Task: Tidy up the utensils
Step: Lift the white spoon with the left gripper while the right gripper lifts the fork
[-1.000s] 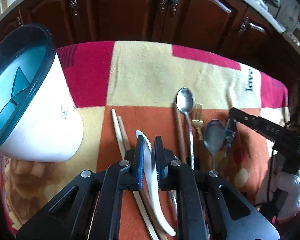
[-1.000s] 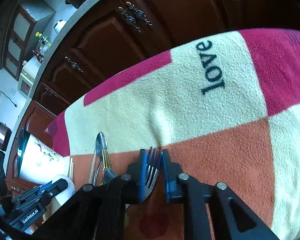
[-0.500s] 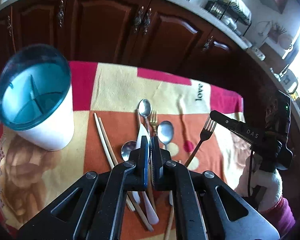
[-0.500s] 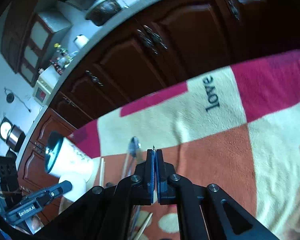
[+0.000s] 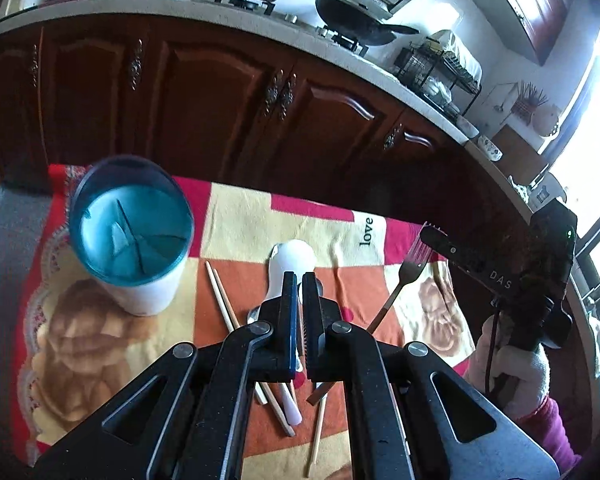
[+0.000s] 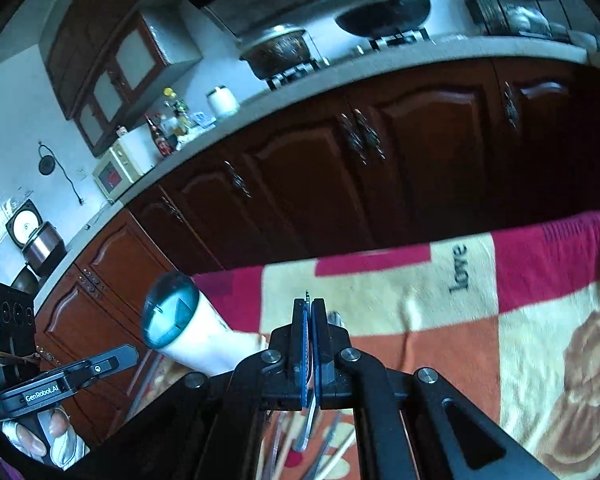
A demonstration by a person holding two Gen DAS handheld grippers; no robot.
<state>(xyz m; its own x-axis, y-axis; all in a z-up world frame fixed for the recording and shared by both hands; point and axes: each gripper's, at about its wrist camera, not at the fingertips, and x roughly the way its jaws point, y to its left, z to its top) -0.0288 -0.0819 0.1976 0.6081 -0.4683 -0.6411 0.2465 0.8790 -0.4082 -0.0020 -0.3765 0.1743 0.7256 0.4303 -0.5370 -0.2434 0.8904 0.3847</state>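
Note:
My left gripper [image 5: 299, 280] is shut on a white ceramic spoon [image 5: 292, 260] and holds it lifted above the table, bowl pointing away. My right gripper [image 6: 309, 308] is shut on a metal fork [image 6: 308, 420]. The fork [image 5: 414, 264] and right gripper [image 5: 432, 236] also show at the right of the left wrist view. A white utensil holder with a teal divided inside [image 5: 130, 236] stands at the left; in the right wrist view it [image 6: 172, 320] is left of my gripper. Chopsticks [image 5: 220, 300] and other cutlery lie under my left gripper.
A checked blanket with the word "love" [image 5: 366, 232] covers the table [image 6: 540, 360]. Dark wooden cabinets [image 5: 220, 100] stand close behind the table's far edge. The left gripper [image 6: 60, 388] shows at the lower left of the right wrist view.
Both grippers have risen well above the table with the spoon and the fork held in them. The right gripper closed on the fork between the earliest frame and now.

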